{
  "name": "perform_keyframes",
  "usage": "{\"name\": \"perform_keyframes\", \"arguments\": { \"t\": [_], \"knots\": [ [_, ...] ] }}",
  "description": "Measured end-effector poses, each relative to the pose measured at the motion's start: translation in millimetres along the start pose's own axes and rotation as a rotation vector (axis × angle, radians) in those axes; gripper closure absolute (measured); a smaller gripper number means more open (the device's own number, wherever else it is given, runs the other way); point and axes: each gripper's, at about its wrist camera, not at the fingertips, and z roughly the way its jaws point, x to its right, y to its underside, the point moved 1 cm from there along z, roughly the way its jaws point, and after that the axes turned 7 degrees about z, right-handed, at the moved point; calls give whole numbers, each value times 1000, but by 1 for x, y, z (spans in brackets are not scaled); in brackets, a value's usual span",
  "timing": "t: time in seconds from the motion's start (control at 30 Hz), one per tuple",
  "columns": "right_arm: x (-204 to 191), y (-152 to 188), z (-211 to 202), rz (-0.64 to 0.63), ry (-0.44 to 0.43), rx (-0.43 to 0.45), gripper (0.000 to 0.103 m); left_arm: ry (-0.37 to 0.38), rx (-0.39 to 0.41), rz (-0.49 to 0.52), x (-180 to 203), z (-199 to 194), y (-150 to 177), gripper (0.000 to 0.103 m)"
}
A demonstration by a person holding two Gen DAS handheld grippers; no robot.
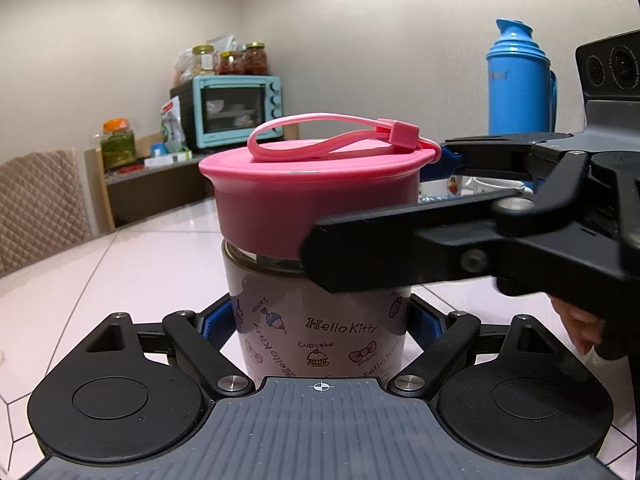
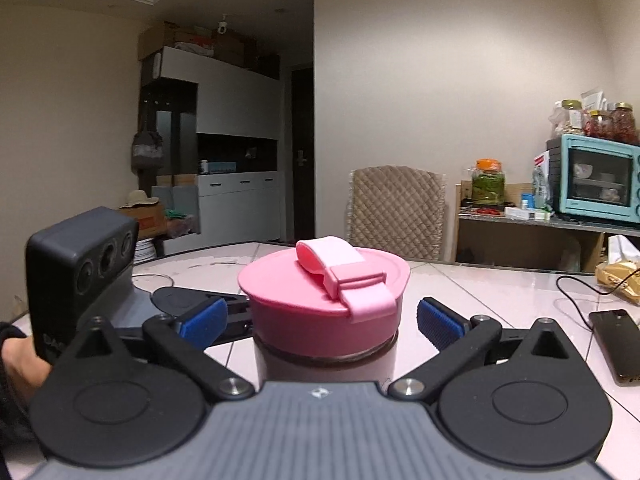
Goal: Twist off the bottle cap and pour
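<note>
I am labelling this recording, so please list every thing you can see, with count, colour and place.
Hello Kitty bottle: 1, pink-grey, upright on table, between left pads.
Cap: 1, pink with strap, still on bottle.
Table: 1, white tiled.
Thermos: 1, blue, behind bottle.
Toaster oven: 1, teal, side shelf.
Jars: several, atop oven.
Green jar: 1, orange lid, shelf.
Chair: 1, beige quilted.
Phone: 1, dark, on table.
Left gripper: shut on bottle.
Right gripper: open around cap.
</note>
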Motion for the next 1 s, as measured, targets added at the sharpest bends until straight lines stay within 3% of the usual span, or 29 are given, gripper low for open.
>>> {"name": "perform_keyframes", "arguments": {
  "t": [0.33, 0.5, 0.77, 1.0],
  "knots": [
    [-7, 8, 9, 39, 86, 12, 6, 0, 0, 0, 0, 0, 0, 13],
    [-7, 11, 8, 67, 87, 19, 17, 0, 0, 0, 0, 0, 0, 13],
    [6, 6, 10, 1, -24, -6, 17, -6, -2, 5, 1, 1, 0, 13],
    [41, -6, 22, -82, -287, -66, 18, -6, -2, 6, 1, 1, 0, 13]
  ]
}}
